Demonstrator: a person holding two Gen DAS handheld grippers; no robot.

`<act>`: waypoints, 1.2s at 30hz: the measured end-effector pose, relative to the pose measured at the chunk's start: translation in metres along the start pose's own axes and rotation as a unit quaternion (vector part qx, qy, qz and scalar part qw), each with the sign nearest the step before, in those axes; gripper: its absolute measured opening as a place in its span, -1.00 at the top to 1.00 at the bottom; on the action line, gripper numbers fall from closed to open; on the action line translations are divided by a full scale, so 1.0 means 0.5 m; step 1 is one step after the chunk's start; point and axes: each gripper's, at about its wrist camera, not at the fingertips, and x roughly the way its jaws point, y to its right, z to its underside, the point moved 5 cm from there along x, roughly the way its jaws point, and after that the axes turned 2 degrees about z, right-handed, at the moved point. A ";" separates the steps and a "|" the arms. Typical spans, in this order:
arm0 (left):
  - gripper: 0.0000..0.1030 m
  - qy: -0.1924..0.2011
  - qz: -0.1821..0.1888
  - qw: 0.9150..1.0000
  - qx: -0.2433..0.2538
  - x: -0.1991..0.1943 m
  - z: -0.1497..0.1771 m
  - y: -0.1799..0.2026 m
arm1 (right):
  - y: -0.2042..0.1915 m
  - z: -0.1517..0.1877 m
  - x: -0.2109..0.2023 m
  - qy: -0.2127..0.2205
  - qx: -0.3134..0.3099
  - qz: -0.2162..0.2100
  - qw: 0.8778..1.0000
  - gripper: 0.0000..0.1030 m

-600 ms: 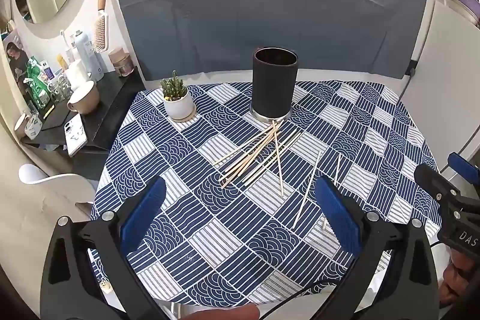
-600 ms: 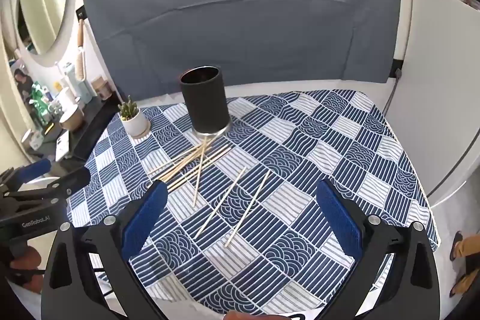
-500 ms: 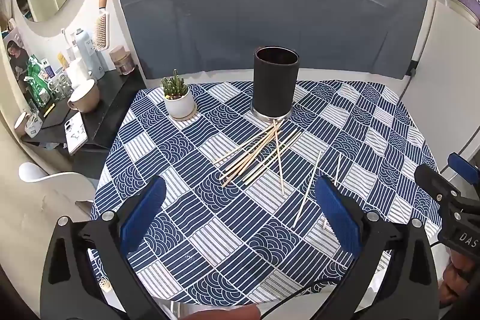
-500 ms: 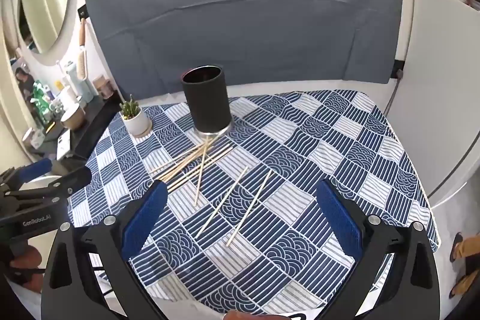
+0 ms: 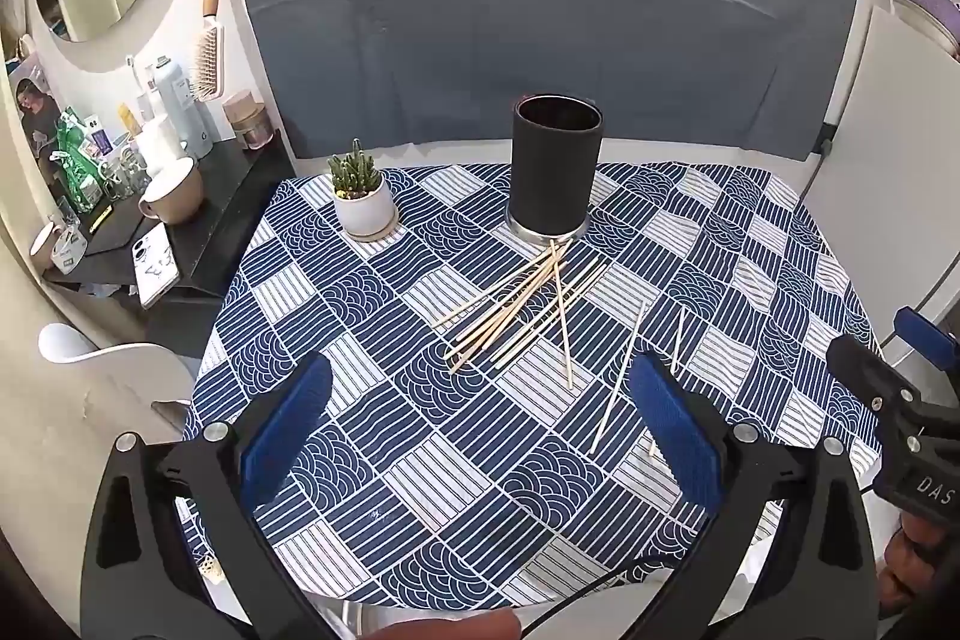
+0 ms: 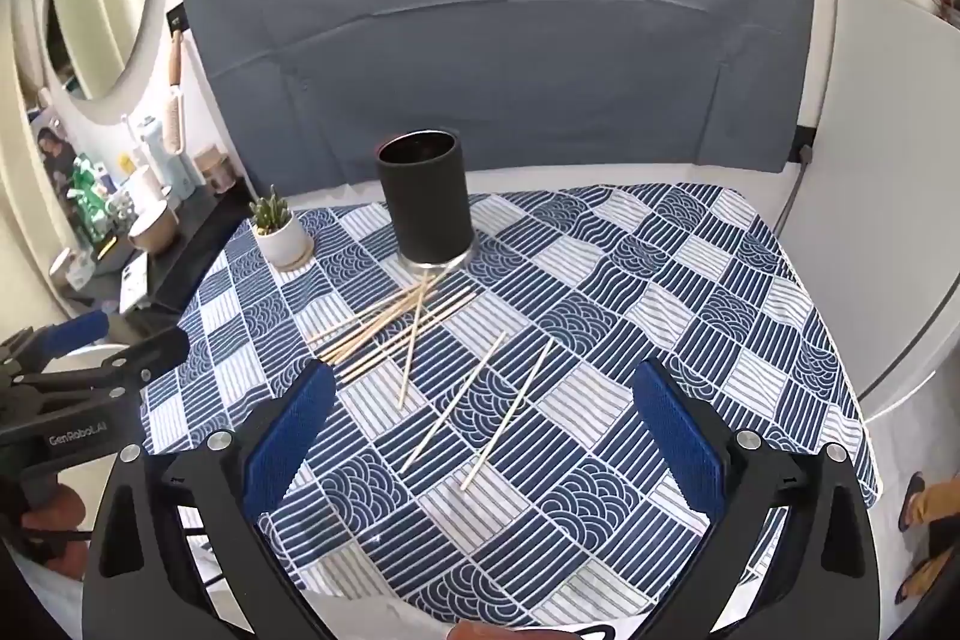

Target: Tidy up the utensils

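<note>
Several pale wooden chopsticks lie scattered on a blue and white patterned tablecloth, most in a loose pile just in front of a tall black cylindrical holder. Two chopsticks lie apart, nearer the front. My left gripper hovers open above the near part of the table, nothing between its blue pads. My right gripper also hangs open and empty, above the two stray chopsticks. Each gripper shows at the other view's edge.
A small cactus in a white pot stands left of the holder. A dark side shelf with cups, bottles and a phone adjoins the table's left edge. A grey cloth hangs behind; a white cabinet stands at right.
Both views have shifted only slightly; the table sits a touch lower in frame. Nothing on the table has moved and both grippers stay open.
</note>
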 end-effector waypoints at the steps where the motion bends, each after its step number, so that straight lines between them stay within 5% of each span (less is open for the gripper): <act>1: -0.89 0.000 0.000 1.000 0.001 0.000 0.000 0.001 | 0.001 -0.001 0.000 0.000 0.000 0.001 1.000 -0.85; 36: -0.89 -0.017 -0.013 1.000 0.004 -0.017 0.025 0.000 | -0.007 0.021 -0.022 -0.006 -0.014 -0.011 1.000 -0.85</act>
